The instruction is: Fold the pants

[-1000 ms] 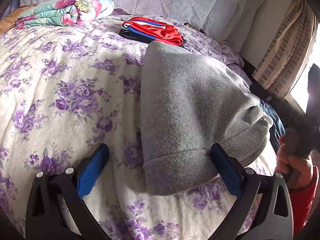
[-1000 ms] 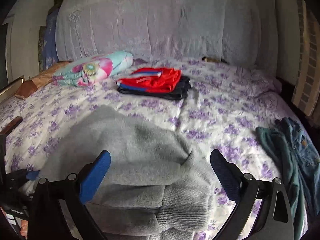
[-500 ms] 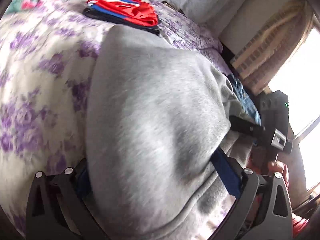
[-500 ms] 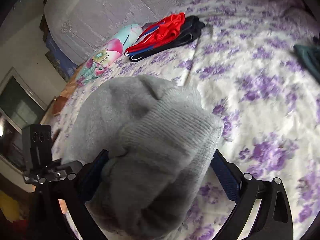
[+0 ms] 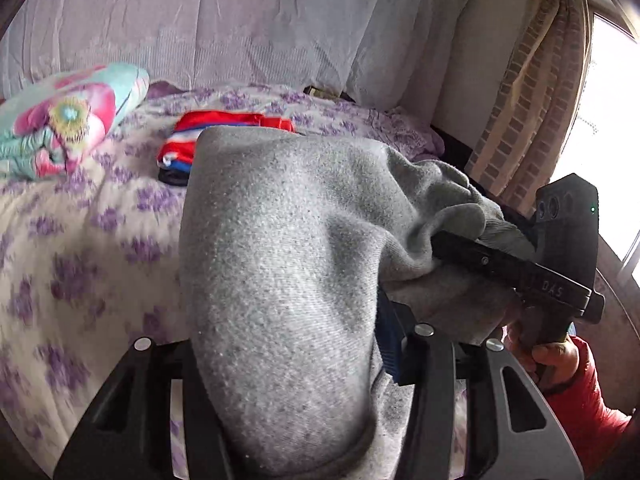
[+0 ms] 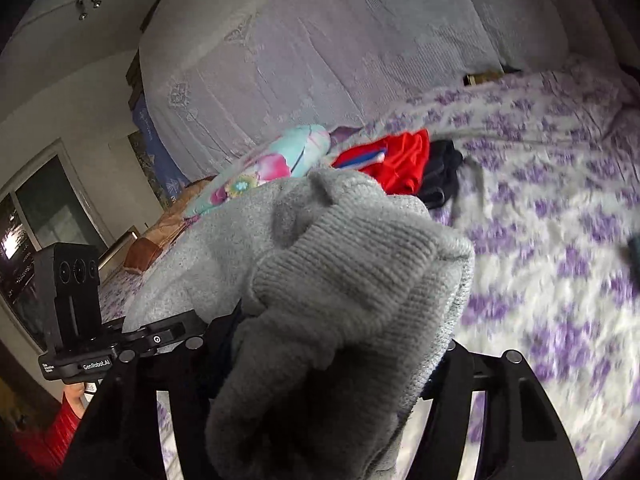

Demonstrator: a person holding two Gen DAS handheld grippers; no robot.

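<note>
Above the floral bed (image 5: 80, 240), both the left hand-held gripper (image 5: 288, 360) and the right hand-held gripper (image 6: 332, 344) are clamping the grey pants (image 5: 280, 240), lifting them mid-fold; laying them flat ahead probably follows.

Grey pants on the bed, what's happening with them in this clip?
A person with a handheld gripper in each hand is partway through folding the grey pants. The left gripper and the right gripper are each clamped on bunched fabric; the right one holds the ribbed cuff end. The gripped fabric is raised above the floral bedspread. A folded red garment on dark clothes sits further back, beside a colourful rolled blanket.
</note>
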